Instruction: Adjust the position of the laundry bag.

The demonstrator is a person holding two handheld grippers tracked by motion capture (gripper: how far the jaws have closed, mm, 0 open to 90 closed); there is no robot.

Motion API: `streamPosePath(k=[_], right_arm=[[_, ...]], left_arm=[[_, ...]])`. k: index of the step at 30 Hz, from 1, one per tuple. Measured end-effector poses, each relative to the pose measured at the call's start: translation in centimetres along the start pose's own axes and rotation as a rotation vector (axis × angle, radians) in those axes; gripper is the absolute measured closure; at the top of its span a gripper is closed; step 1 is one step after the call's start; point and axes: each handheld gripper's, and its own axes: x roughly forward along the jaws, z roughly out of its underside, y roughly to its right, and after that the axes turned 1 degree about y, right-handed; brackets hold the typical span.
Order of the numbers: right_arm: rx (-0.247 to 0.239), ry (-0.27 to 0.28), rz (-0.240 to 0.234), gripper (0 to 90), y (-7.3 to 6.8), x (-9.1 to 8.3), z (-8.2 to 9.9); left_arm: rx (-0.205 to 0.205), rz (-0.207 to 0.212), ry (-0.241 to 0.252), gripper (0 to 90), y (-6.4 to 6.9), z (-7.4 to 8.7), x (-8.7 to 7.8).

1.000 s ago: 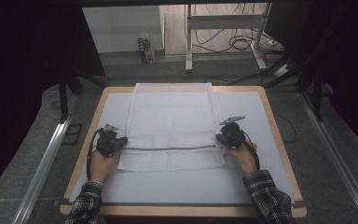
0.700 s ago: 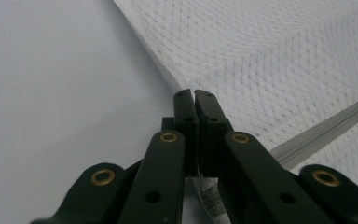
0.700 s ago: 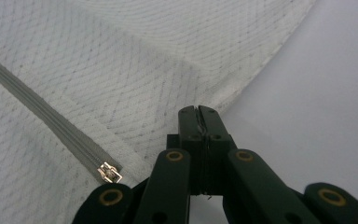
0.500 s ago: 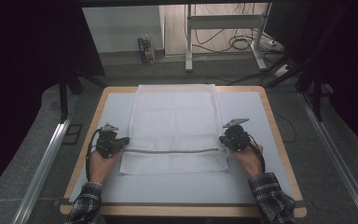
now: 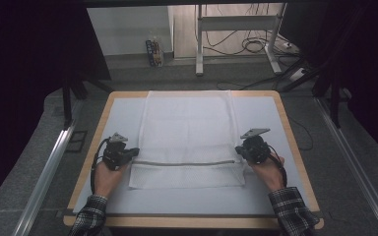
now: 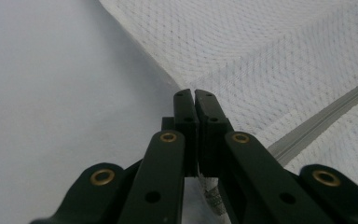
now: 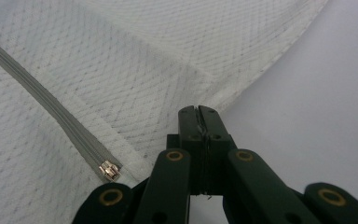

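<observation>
A white mesh bag (image 5: 187, 128) lies flat on the table, a grey zipper (image 5: 182, 163) running across its near part. My left gripper (image 5: 134, 153) is at the bag's left edge by the zipper end, jaws shut with a strip of the bag's hem pinched between them. In the left gripper view the left gripper (image 6: 195, 93) points at the mesh bag (image 6: 270, 56) and the zipper (image 6: 317, 126). My right gripper (image 5: 240, 151) is shut on the right edge. In the right gripper view the right gripper (image 7: 199, 110) pinches the mesh bag (image 7: 121, 70), the zipper pull (image 7: 108, 170) beside it.
The bag rests on a pale mat (image 5: 270, 118) on a wood-rimmed table (image 5: 291, 142). Bare mat lies to either side of the bag and in front of it. Metal rails (image 5: 44, 172) flank the table; desk legs (image 5: 199, 44) and cables (image 5: 256, 46) stand on the floor beyond.
My right gripper has shifted a little to the right and toward the near edge, taking the bag's right edge with it. The left gripper has stayed in place.
</observation>
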Motion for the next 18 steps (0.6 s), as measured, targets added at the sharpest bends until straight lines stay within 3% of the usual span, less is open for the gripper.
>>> streamPosePath(k=[18], right_arm=[[-0.001, 0.002, -0.022, 88.7, -0.5, -2.1, 1.5]], left_arm=[[0.043, 0.039, -0.016, 88.9, 1.6, 1.0, -1.5]])
